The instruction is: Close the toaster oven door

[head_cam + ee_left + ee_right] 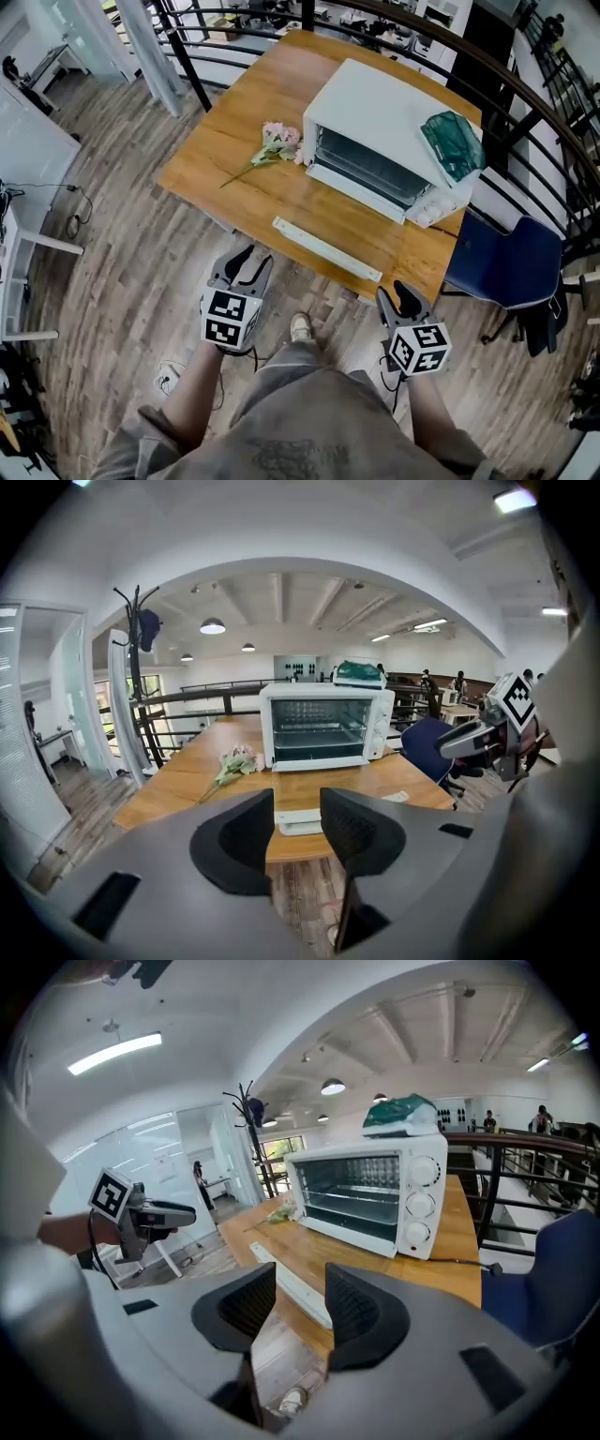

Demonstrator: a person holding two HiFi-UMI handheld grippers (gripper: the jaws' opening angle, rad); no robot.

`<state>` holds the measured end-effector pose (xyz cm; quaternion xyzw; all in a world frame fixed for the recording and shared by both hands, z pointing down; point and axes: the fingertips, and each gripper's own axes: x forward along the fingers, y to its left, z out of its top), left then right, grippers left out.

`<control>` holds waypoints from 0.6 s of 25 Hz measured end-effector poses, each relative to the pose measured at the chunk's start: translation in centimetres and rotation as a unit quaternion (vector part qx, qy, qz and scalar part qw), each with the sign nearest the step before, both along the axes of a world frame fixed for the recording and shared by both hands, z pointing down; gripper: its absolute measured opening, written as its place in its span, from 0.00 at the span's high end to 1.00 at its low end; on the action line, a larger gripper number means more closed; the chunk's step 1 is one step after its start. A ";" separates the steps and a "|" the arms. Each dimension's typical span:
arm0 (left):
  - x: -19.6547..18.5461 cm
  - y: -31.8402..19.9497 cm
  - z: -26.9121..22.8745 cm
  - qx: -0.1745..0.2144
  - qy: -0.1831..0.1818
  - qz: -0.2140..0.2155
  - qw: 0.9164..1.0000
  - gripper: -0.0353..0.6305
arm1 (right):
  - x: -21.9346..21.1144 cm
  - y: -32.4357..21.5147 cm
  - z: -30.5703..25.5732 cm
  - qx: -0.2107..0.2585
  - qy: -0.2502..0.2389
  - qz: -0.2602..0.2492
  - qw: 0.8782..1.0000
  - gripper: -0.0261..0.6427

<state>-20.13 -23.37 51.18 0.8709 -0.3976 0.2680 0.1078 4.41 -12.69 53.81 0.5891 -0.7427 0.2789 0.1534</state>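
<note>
A white toaster oven [384, 131] stands on the wooden table [234, 183] with its door [326, 248] folded down flat toward me, the door's white front edge near the table's near side. The oven [325, 726] and its lowered door [300, 819] show straight ahead in the left gripper view. From the right gripper view the oven [375, 1194] is seen at an angle, its door [292, 1288] just past the jaws. My left gripper [246, 267] and right gripper [398, 298] hang short of the table, both open with nothing between the jaws.
Pink flowers [272, 145] lie left of the oven and a green cloth [453, 145] rests on its top. A blue chair [511, 262] stands right of the table. A dark curved railing [525, 94] runs behind. My shoe [300, 326] is on the wood floor below.
</note>
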 end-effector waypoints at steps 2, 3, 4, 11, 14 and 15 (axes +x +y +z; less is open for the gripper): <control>-0.3 -0.9 2.3 -0.020 -0.004 0.000 1.000 0.69 | 0.0 0.0 2.0 -0.021 -0.006 0.010 1.000 0.70; -0.3 -1.2 3.4 -0.031 -0.006 0.000 0.999 0.69 | 0.1 0.0 3.0 -0.032 -0.008 0.015 0.999 0.70; -0.4 -1.5 4.4 -0.041 -0.009 0.002 0.999 0.69 | 0.1 0.1 4.0 -0.042 -0.009 0.020 0.999 0.70; -0.3 -2.9 8.6 -0.082 -0.019 0.005 0.996 0.69 | 0.3 0.6 9.3 -0.091 -0.009 0.034 0.995 0.70; -0.1 -3.6 10.0 -0.093 -0.030 0.004 0.995 0.69 | 0.2 0.4 11.5 -0.105 -0.019 0.036 0.994 0.70; -0.1 -3.8 10.5 -0.095 -0.035 0.003 0.995 0.69 | 0.2 0.4 12.2 -0.110 -0.022 0.037 0.993 0.70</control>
